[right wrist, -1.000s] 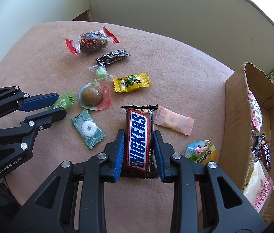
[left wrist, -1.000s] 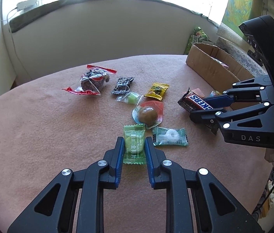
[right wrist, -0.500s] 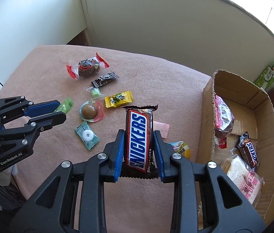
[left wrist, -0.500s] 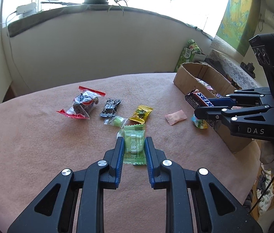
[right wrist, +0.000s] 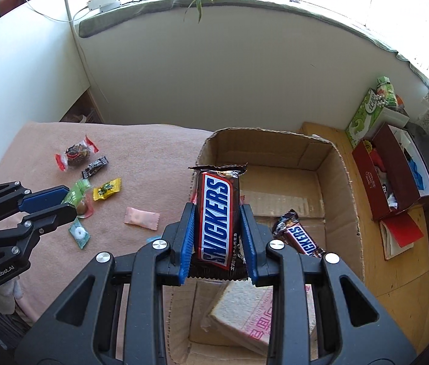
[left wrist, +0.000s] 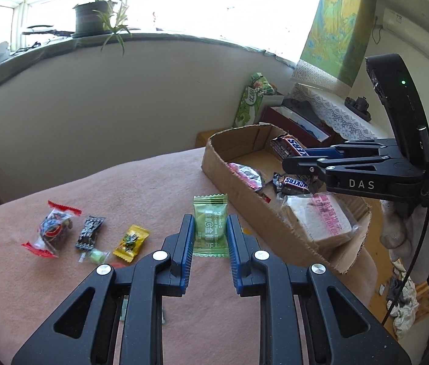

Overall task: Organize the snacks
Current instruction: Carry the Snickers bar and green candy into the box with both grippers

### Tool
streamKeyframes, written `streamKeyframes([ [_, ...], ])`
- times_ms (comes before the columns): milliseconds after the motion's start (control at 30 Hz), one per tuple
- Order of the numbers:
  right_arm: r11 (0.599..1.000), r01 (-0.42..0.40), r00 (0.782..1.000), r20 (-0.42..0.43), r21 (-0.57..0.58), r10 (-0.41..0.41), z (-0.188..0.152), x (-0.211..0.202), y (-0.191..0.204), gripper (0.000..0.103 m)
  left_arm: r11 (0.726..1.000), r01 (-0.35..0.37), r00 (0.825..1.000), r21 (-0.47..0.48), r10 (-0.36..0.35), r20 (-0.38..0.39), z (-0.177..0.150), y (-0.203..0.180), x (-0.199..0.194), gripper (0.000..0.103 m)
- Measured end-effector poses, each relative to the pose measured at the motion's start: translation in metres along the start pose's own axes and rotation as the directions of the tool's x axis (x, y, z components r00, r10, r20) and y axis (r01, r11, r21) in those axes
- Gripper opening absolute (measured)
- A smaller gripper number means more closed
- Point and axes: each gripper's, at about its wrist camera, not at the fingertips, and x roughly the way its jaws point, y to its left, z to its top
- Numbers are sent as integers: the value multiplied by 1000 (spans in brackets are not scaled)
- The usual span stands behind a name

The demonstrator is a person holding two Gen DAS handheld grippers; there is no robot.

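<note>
My left gripper [left wrist: 209, 225] is shut on a green candy packet [left wrist: 209, 226] and holds it above the pink table, just left of the cardboard box [left wrist: 214, 164]. My right gripper [right wrist: 218, 210] is shut on a Snickers bar [right wrist: 218, 216] and holds it over the open box [right wrist: 340, 182]. The right gripper also shows in the left wrist view [left wrist: 287, 159], the left one in the right wrist view [right wrist: 68, 200]. In the box lie another Snickers bar [right wrist: 301, 238], a pink-printed wrapped cake [left wrist: 320, 220] and a pink-and-black packet [left wrist: 246, 175].
Loose snacks lie on the table at the left: a red-ended packet [left wrist: 51, 228], a black packet [left wrist: 90, 232], a yellow candy [left wrist: 131, 240], a small green candy [left wrist: 95, 255], a pink packet [right wrist: 141, 217], a mint [right wrist: 79, 234]. A red box [right wrist: 393, 170] stands right of the box.
Both grippers have lifted off the table with their snacks and moved right. The right one now holds the Snickers bar over the box; the left one is beside the box wall.
</note>
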Motion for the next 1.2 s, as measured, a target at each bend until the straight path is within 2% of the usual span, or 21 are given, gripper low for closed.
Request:
streamKeyframes([
  [300, 997, 34, 999, -9, 75, -33, 3, 17, -49, 30, 998, 61, 998, 32, -60, -25, 18, -45, 31, 20],
  [500, 993, 48, 999, -27, 107, -45, 6, 33, -73, 30, 996, 77, 996, 45, -75, -52, 24, -66, 53, 20],
  [800, 988, 34, 999, -43, 152, -28, 1, 47, -97, 30, 993, 96, 992, 67, -89, -93, 18, -90, 75, 20],
  [1033, 987, 25, 999, -37, 161, -19, -3, 44, -103, 30, 991, 103, 990, 81, -95, -100, 17, -106, 78, 21],
  [1067, 987, 23, 999, -34, 160, -18, -3, 43, -103, 30, 992, 96, 991, 80, -88, -97, 17, -108, 77, 22],
  [1133, 987, 29, 999, -28, 158, -25, -3, 40, -104, 32, 993, 90, 992, 77, -82, -98, 19, -110, 77, 39],
  [1167, 987, 30, 999, -23, 156, -27, -3, 38, -104, 34, 993, 90, 992, 77, -82, -95, 18, -111, 76, 41],
  [1200, 988, 32, 999, -17, 153, -30, -3, 36, -103, 41, 993, 88, 992, 78, -80, -94, 18, -112, 75, 45],
])
